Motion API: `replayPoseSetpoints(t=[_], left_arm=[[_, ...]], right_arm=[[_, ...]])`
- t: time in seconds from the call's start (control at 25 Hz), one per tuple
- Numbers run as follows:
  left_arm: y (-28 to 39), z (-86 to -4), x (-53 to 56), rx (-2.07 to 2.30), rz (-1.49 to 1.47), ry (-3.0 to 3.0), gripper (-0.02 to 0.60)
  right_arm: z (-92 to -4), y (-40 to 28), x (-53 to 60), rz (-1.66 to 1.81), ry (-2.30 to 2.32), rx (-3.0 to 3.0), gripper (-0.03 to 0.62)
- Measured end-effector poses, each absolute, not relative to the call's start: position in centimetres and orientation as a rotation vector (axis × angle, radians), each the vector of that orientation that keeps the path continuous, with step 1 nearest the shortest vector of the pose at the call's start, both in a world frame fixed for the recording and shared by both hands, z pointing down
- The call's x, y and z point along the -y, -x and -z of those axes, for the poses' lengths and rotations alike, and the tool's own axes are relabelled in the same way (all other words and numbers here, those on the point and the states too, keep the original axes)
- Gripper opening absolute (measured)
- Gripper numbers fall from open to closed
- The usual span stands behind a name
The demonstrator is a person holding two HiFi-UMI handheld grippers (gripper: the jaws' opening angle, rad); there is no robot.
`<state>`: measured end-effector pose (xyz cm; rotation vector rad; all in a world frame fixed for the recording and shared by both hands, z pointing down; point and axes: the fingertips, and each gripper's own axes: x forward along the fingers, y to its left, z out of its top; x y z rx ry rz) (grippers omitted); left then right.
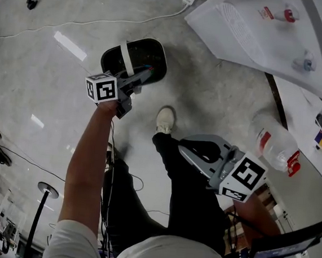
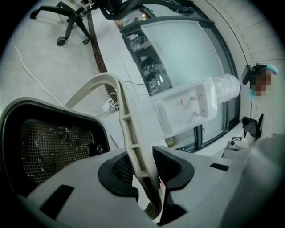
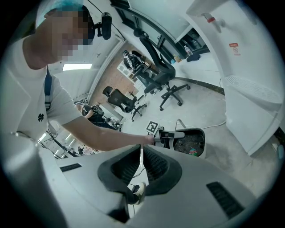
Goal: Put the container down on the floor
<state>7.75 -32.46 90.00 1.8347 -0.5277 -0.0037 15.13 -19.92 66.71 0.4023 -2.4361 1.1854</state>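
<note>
A black container with a mesh inside and a white bail handle stands on the grey floor. My left gripper reaches over its near rim. In the left gripper view the white handle runs up between the jaws of the left gripper, which stand slightly apart and do not press on it. The container fills the lower left there. My right gripper hangs over the person's leg, shut and empty. The right gripper view shows its pads together, with the container on the floor beyond.
A white cabinet lies at the upper right with a clear plastic bottle beside it. A white cable crosses the floor behind the container. The person's shoe stands just in front of it. Office chairs stand farther off.
</note>
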Motion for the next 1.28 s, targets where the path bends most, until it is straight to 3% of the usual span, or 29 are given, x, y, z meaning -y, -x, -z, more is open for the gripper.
replayPoseSetpoints(t=[0.16,0.28,0.52,0.8,0.92,1.04,1.12,1.28], left_arm=[[-7.4,-90.4,31.9,0.565,-0.047,-1.828,0.172],[-6.6,-89.9,31.1,0.586,-0.050,-1.813,0.204],[-3.4,-87.1,28.3,0.619,-0.055,-1.763,0.244],[2.2,-79.3,23.8,0.635,-0.004,-1.728,0.242],[3.7,-73.8,21.2,0.612,0.062,-1.733,0.219],[4.3,-67.8,17.9,0.546,0.097,-1.788,0.139],[4.8,-63.6,15.9,0.499,0.111,-1.842,0.052],[6.3,-56.3,11.5,0.449,0.083,-1.933,0.011]], right_arm=[[-66.7,-14.9,19.6,-1.181,-0.395,2.430,0.018],[-66.4,-14.7,19.4,-1.181,-0.392,2.426,0.018],[-64.5,-13.6,19.3,-1.121,-0.412,2.417,0.018],[-59.3,-9.1,18.0,-1.073,-0.434,2.450,0.018],[-56.8,-7.0,17.0,-1.053,-0.431,2.481,0.018],[-53.9,-5.2,15.7,-1.041,-0.474,2.508,0.017],[-51.8,-3.8,14.7,-1.025,-0.494,2.529,0.017],[-47.9,-0.9,11.4,-1.008,-0.502,2.565,0.017]])
